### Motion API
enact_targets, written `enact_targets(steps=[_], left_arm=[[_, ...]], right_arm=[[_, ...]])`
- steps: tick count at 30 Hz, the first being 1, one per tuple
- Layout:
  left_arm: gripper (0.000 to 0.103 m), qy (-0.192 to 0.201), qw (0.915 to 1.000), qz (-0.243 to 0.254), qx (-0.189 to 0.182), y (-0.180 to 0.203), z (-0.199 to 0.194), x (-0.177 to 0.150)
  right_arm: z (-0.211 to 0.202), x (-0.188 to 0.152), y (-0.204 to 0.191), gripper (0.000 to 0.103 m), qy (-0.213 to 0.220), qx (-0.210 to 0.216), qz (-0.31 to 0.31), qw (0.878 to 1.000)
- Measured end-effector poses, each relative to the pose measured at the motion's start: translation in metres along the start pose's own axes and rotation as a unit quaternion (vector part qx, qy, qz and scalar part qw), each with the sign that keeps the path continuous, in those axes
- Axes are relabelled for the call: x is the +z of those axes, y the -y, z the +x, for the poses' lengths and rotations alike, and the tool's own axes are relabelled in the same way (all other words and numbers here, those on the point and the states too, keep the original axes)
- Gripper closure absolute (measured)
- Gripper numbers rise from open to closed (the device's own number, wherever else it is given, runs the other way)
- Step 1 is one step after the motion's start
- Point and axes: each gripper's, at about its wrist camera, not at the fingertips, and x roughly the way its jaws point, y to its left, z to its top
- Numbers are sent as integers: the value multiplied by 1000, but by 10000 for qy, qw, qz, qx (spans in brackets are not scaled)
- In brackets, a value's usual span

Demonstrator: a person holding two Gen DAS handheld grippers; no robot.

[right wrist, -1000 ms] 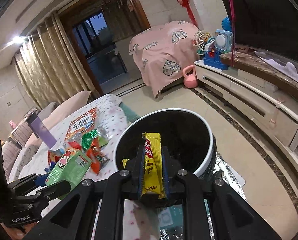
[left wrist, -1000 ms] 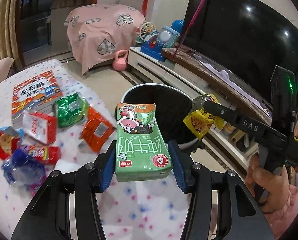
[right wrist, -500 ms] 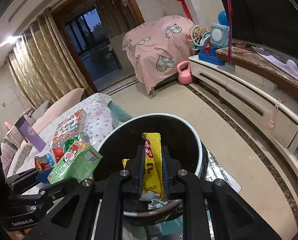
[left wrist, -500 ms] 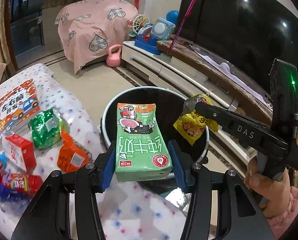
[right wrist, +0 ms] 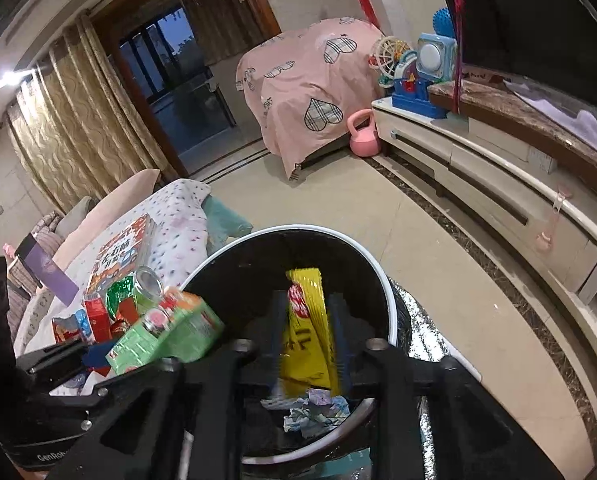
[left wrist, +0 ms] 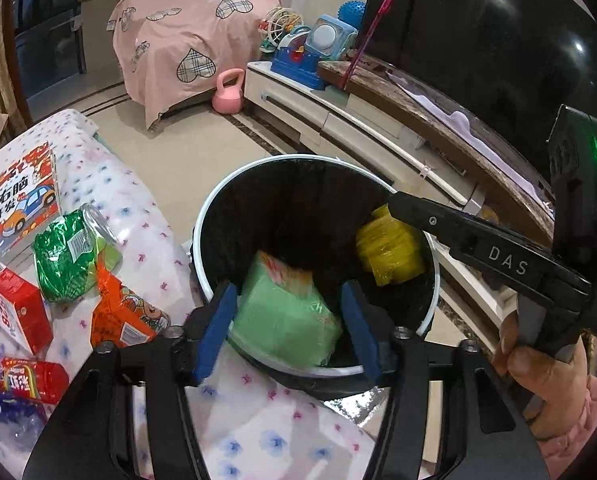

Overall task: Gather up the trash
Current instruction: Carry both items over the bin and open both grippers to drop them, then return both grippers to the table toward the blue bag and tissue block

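The bin (left wrist: 218, 216) looks like smooth black plastic with a glossy white rim. The green carton (left wrist: 286, 320) is matt printed card; the yellow wrapper (right wrist: 310, 340) is shiny crinkled film. Crumpled paper (right wrist: 314, 408) lies inside the bin. The tablecloth (left wrist: 138, 216) is soft printed cloth, and the floor (right wrist: 358, 208) is polished tile.

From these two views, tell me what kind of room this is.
Most likely a home living room: a large television over a long white media cabinet, a sofa beside curtained glass doors, and children's toys on the cabinet.
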Motion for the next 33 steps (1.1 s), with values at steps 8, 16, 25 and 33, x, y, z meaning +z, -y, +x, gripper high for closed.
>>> enact_targets(steps=[8, 16, 25, 33], left_arm=[[30, 230, 9995, -201, 50, -9, -27, -17], [28, 380, 9979, -505, 140, -31, -67, -58], [27, 575, 9920, -1068, 353, -74, -113, -116], [26, 611, 9857, -1435, 642, -117, -143, -155]], right_arm=[[-14, -2, -7, 35, 150, 82, 13, 9999], [-38, -24, -31, 8, 305, 269, 23, 9992], [-57, -69, -73, 2, 260, 389, -84, 9989], [-54, -102, -113, 2, -132, 769, -129, 9969]])
